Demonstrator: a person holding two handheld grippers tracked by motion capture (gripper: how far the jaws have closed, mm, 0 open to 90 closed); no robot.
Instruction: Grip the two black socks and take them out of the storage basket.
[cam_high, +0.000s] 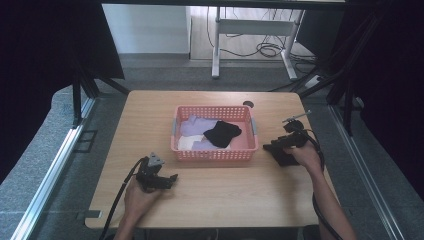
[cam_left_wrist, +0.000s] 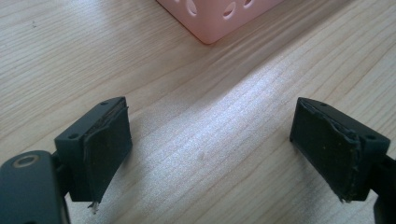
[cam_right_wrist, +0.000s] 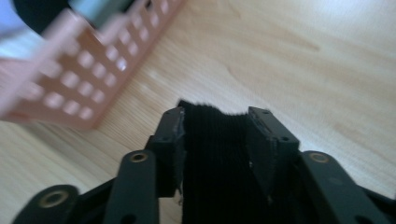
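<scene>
High view: soft, low in detail, evenly lit on the wooden table (cam_high: 210, 195); black curtains (cam_high: 45, 45) at both sides nearly lightless. Faint shadows under the pink basket (cam_high: 215, 154).

Left gripper view: sharp on pads (cam_left_wrist: 105, 154) and wood grain; pale glare band running between the jaws toward the basket corner (cam_left_wrist: 215, 18).

Right gripper view: motion-blurred, basket wall (cam_right_wrist: 88, 74) smeared beyond the left jaw; ribbed black fabric (cam_right_wrist: 212, 154) between the jaws dark, weave visible; table washed out toward upper right.
</scene>
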